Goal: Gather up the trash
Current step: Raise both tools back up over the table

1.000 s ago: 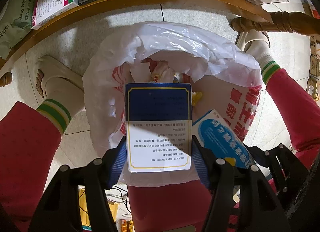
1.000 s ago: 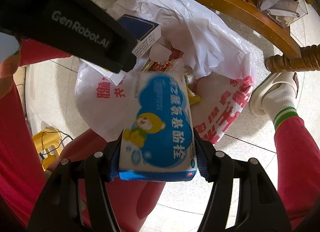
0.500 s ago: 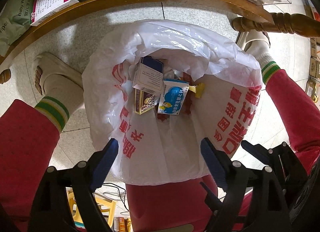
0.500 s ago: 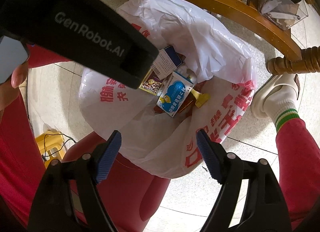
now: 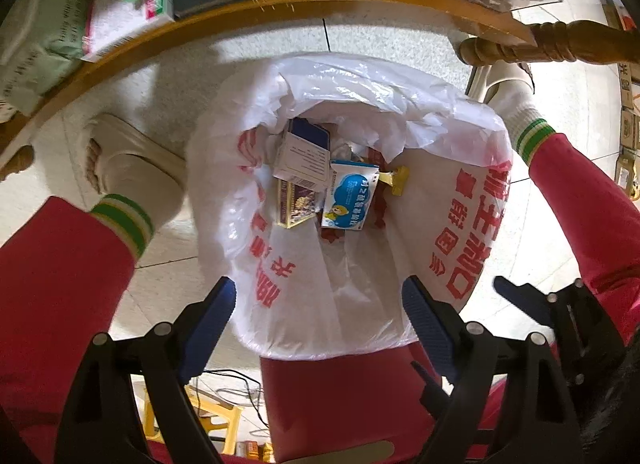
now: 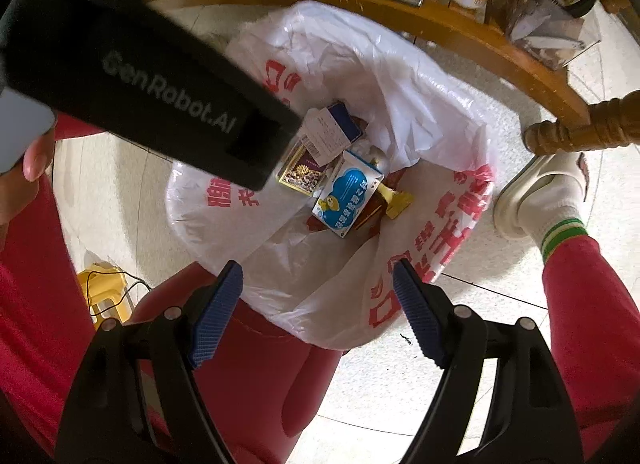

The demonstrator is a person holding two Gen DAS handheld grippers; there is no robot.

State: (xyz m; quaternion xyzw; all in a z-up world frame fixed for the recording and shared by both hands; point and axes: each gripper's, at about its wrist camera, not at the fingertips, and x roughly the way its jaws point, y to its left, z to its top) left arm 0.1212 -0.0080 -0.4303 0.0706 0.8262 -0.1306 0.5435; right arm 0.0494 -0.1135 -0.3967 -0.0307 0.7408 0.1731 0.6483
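Observation:
A red bin lined with a white plastic bag (image 5: 440, 136) (image 6: 420, 112) printed in red sits below both grippers. Inside lie a dark-blue and white box (image 5: 302, 152) (image 6: 332, 130), a light-blue carton with a cartoon figure (image 5: 350, 196) (image 6: 346, 194), a purple and gold packet (image 5: 294, 204) (image 6: 302, 174) and a yellow wrapper (image 5: 396, 180) (image 6: 394, 200). My left gripper (image 5: 318, 318) hangs open above the bag's near rim, nothing between its fingers. My right gripper (image 6: 318, 306) is likewise open and empty over the bin. The left gripper's black body (image 6: 160, 104) hides part of the bag in the right wrist view.
A round wooden table edge (image 5: 240, 14) (image 6: 460, 28) curves above the bin, loaded with boxes, wipes and jars. A turned table leg (image 5: 560, 44) (image 6: 580, 124) stands at the right. The person's red-trousered legs and cream slippers (image 5: 128, 160) (image 6: 536, 188) flank the bin. A yellow stool (image 6: 104, 292) is lower left.
Both grippers have opened and let go: the dark-blue box and the light-blue carton dropped from the fingers into the bag, where they now lie. The hands have stayed nearly in place.

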